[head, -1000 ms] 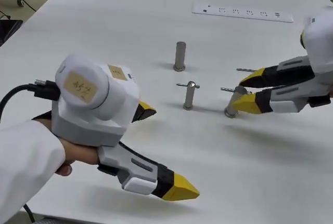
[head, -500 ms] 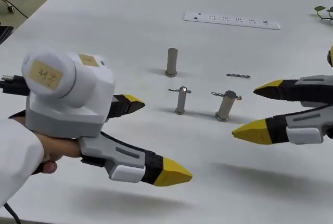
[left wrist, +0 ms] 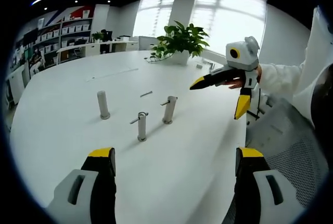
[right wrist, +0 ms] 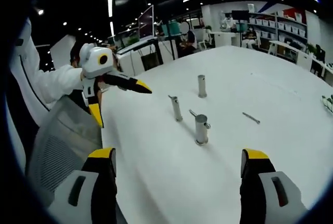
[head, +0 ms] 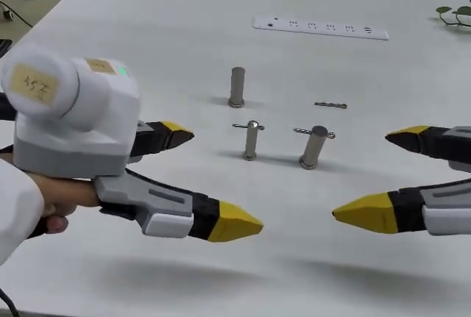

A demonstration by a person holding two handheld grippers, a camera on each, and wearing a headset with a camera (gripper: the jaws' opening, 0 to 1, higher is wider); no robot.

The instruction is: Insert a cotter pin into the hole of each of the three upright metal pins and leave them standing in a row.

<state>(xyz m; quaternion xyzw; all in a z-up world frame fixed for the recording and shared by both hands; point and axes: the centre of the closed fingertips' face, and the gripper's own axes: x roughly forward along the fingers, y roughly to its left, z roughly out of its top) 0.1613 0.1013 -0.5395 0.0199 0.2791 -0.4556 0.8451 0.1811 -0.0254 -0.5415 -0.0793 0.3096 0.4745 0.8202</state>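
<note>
Ahead of my fingertips, between the two grippers, three metal pins stand upright on the white table [head: 147, 23]. Straight out from the gap between my hands is the middle pin [head: 251, 140]. A cotter pin [head: 241, 126] runs through its top, its longer end pointing toward my left fingers. Just beside it, on the side of my right fingers, stands the thicker pin [head: 313, 146], which carries a second cotter pin [head: 303, 132] through its head. The bare pin [head: 237, 86] stands beyond those two, farther from both sets of fingers. One loose cotter pin [head: 330, 105] lies flat on the table beyond my right fingertips, apart from all three pins. My left gripper [head: 227, 180] is spread wide and holds nothing. My right gripper [head: 361, 176] is also spread wide and empty. Both hover above the table, short of the pins and touching none of them. Well past the pins, a power strip [head: 320, 27] lies on the table.
</note>
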